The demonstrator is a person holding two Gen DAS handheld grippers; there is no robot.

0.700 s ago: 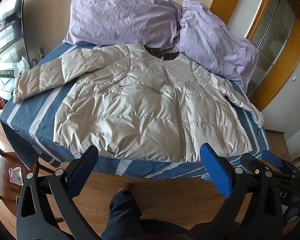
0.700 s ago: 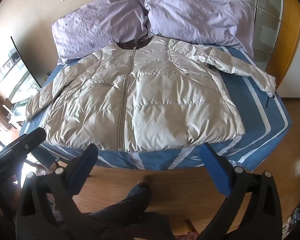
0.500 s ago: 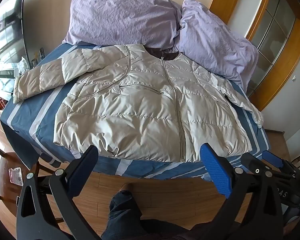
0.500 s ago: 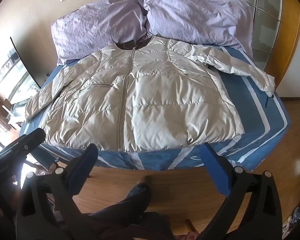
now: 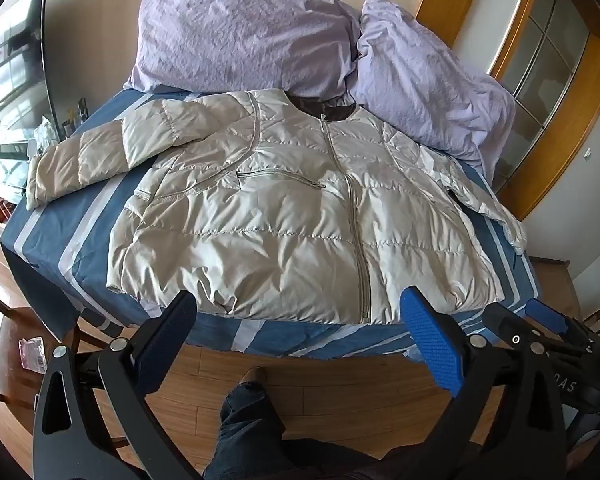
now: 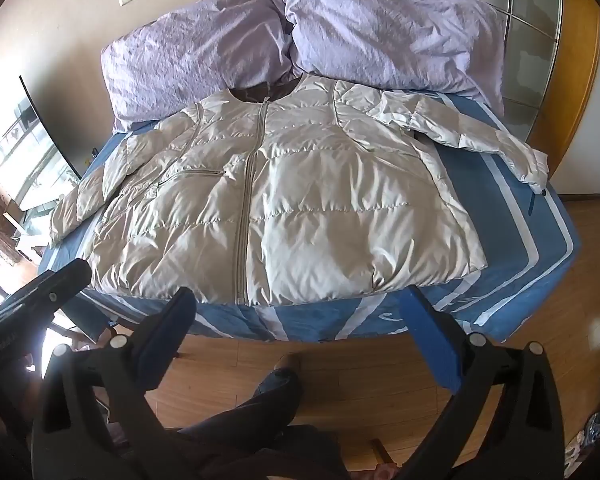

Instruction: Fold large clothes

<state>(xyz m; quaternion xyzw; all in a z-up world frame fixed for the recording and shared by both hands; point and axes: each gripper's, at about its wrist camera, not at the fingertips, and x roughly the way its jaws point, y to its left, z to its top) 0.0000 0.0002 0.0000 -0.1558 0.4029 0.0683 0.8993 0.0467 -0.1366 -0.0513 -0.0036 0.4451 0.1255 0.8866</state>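
A beige quilted puffer jacket (image 5: 300, 216) lies flat and zipped, front up, on a bed with a blue striped sheet (image 5: 72, 224). Both sleeves are spread out to the sides. It also shows in the right wrist view (image 6: 284, 208). My left gripper (image 5: 300, 320) is open and empty, held in the air just short of the jacket's hem at the bed's near edge. My right gripper (image 6: 300, 316) is open and empty too, just short of the hem. The right gripper shows at the right edge of the left wrist view (image 5: 540, 328).
Two lilac pillows (image 5: 244, 36) (image 6: 384, 28) lean at the head of the bed. A wooden floor (image 5: 332, 376) and the person's leg (image 5: 244, 420) lie below the grippers. A wooden door frame (image 5: 572, 104) stands to the right. A small table (image 5: 16, 360) is at the left.
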